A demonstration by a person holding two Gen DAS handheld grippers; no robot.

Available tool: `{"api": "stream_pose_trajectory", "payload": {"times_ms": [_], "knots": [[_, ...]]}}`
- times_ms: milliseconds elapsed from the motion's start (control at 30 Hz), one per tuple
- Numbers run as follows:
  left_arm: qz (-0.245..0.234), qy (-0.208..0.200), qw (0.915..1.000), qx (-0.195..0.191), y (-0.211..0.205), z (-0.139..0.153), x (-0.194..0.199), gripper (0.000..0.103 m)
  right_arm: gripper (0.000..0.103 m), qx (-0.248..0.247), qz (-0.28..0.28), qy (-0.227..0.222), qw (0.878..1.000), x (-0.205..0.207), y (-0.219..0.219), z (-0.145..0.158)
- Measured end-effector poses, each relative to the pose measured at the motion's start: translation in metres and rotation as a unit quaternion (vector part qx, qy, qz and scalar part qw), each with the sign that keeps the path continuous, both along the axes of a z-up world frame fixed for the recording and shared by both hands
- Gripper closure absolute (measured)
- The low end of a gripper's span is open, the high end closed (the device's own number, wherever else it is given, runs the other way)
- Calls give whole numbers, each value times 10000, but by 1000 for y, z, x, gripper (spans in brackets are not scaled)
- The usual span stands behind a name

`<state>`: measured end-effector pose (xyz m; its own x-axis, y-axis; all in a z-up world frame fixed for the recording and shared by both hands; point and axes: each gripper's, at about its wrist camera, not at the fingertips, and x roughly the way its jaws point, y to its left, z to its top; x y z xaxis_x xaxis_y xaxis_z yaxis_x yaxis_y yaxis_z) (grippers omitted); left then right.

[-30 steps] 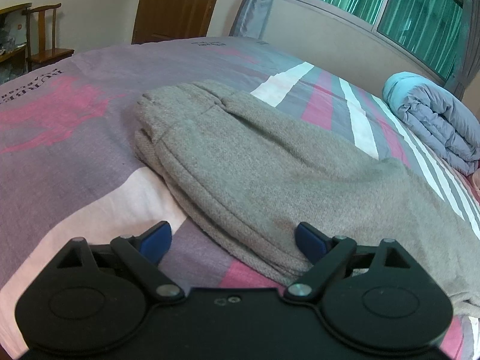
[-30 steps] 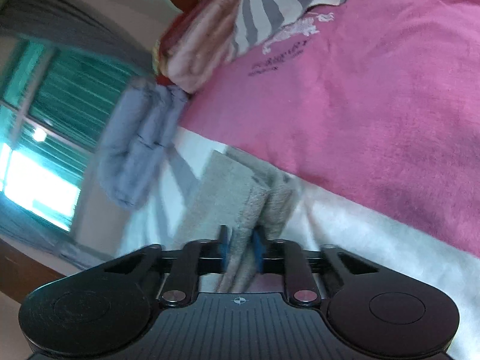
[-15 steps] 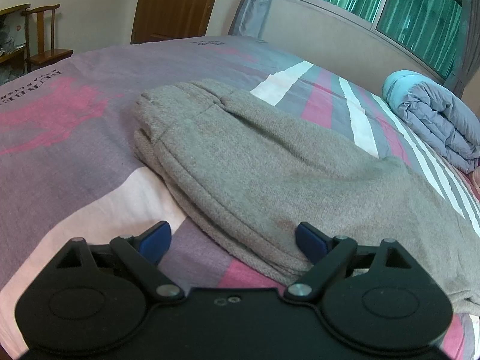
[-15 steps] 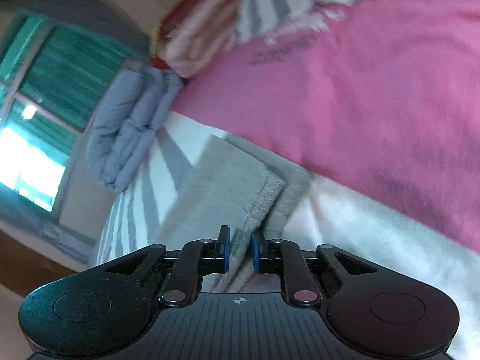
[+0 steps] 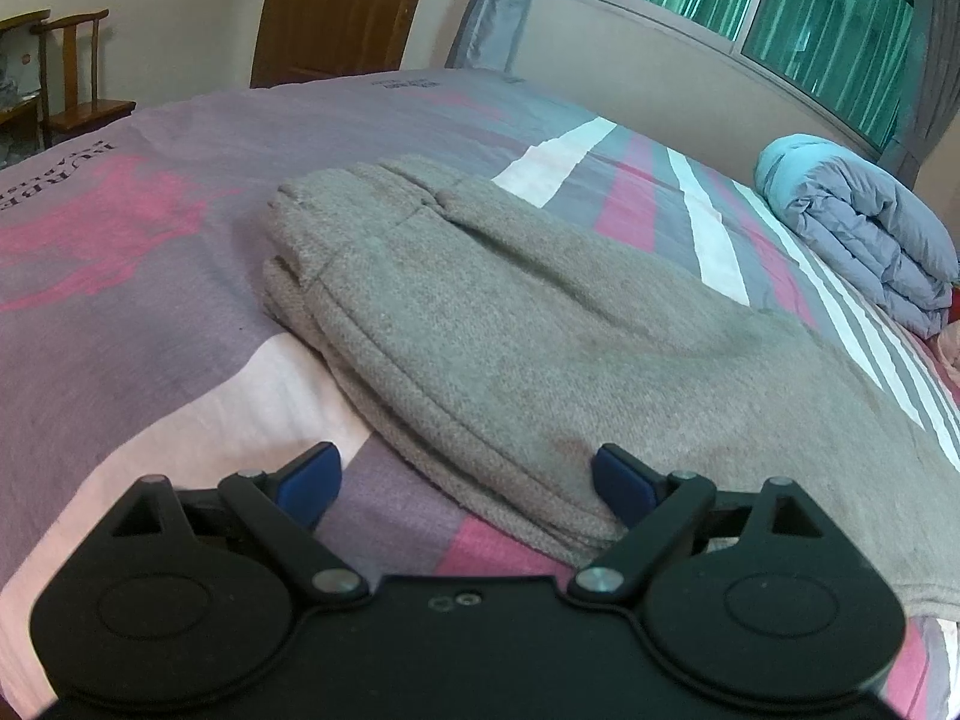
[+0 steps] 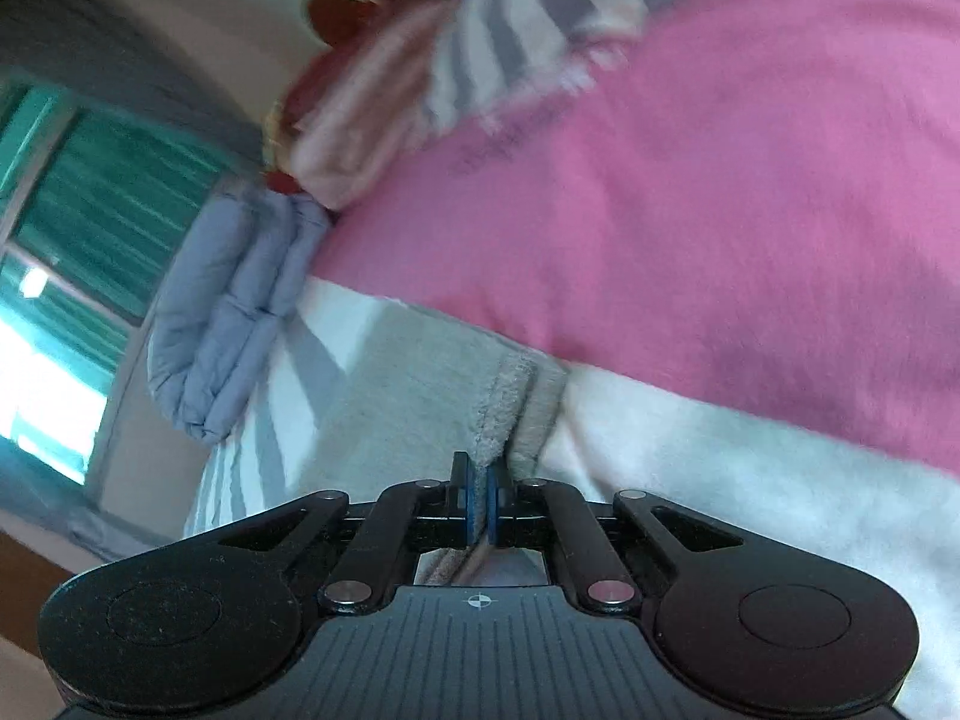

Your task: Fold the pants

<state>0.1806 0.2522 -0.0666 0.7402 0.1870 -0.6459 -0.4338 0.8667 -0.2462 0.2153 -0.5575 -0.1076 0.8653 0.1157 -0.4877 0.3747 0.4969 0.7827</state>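
Grey knit pants (image 5: pixel 540 330) lie folded lengthwise on the bed, waistband at the far left and legs running to the right. My left gripper (image 5: pixel 465 483) is open and empty, its blue pads straddling the near folded edge of the pants. In the right wrist view my right gripper (image 6: pixel 480 498) is shut on the cuff end of the grey pants (image 6: pixel 420 396), with the leg hems pinched between its blue pads.
The bed (image 5: pixel 150 276) has a pink, purple and white striped cover. A rolled blue-grey duvet (image 5: pixel 864 240) lies at the far right by the window, and also shows in the right wrist view (image 6: pixel 228 312). Pillows (image 6: pixel 480 66) are at the bed head. A wooden chair (image 5: pixel 72 72) stands at the far left.
My right gripper has closed fully on the pants cuff and its view has shifted with motion blur. My left gripper has stayed open in place.
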Motion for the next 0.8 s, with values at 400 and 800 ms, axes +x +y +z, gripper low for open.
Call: {"api": "stream_pose_trajectory", "payload": {"times_ms": [400, 800], "knots": [[660, -918, 9934, 171, 29, 27, -25, 38, 58, -641, 403, -496, 9959, -58, 33, 34], [177, -188, 9988, 412, 70, 16, 25, 83, 58, -1042, 746, -262, 9914, -53, 67, 37]]}}
